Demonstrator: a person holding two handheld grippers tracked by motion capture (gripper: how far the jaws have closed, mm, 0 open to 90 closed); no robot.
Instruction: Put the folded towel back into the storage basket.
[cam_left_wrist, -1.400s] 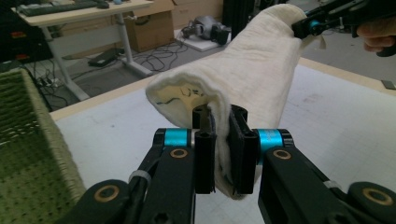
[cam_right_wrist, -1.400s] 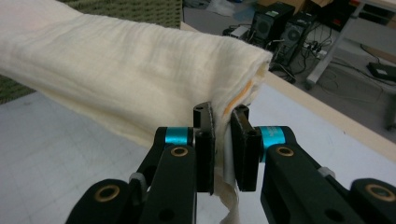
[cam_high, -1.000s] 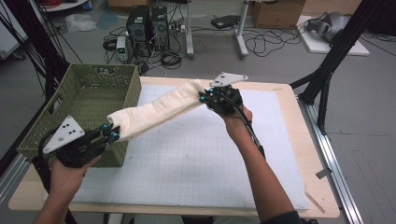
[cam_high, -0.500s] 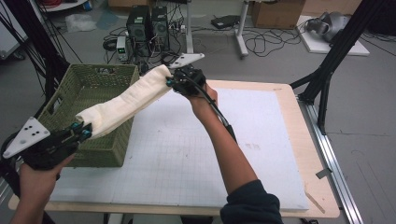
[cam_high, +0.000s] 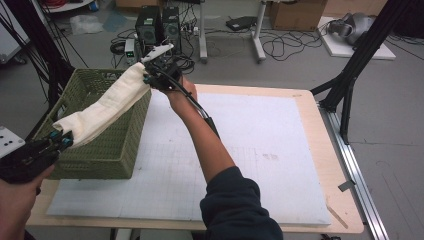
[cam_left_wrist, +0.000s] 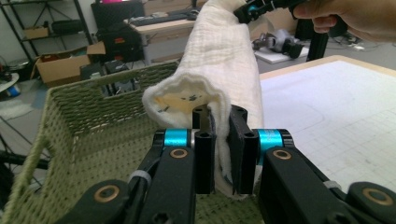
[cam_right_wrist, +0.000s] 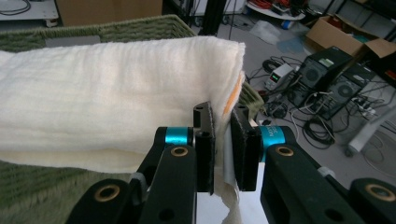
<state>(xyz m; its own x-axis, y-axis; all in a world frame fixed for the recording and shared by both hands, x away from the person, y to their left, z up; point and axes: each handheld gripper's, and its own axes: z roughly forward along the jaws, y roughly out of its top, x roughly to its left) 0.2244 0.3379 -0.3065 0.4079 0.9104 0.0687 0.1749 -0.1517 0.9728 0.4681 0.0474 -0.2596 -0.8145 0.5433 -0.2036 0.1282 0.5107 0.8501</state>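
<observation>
A folded cream cloth (cam_high: 107, 103) hangs stretched between my two grippers, above the green woven basket (cam_high: 90, 150) at the table's left. My left gripper (cam_high: 66, 141) is shut on the cloth's near end, at the basket's near left corner. In the left gripper view the jaws (cam_left_wrist: 221, 140) pinch the folded edge of the cloth (cam_left_wrist: 224, 60). My right gripper (cam_high: 147, 78) is shut on the far end, over the basket's far right corner. In the right gripper view the cloth (cam_right_wrist: 107, 93) runs off to the left from the jaws (cam_right_wrist: 223, 135).
A white gridded mat (cam_high: 260, 150) covers the wooden table (cam_high: 325, 165) to the right of the basket. Beyond the table's far edge stand computer towers (cam_high: 157, 25), loose cables and table legs on the floor. A black frame post (cam_high: 355, 75) rises at the right.
Both grippers have carried the cloth leftward: the right one from above the mat's far middle to the basket's far right corner, the left one out past the basket's near left corner.
</observation>
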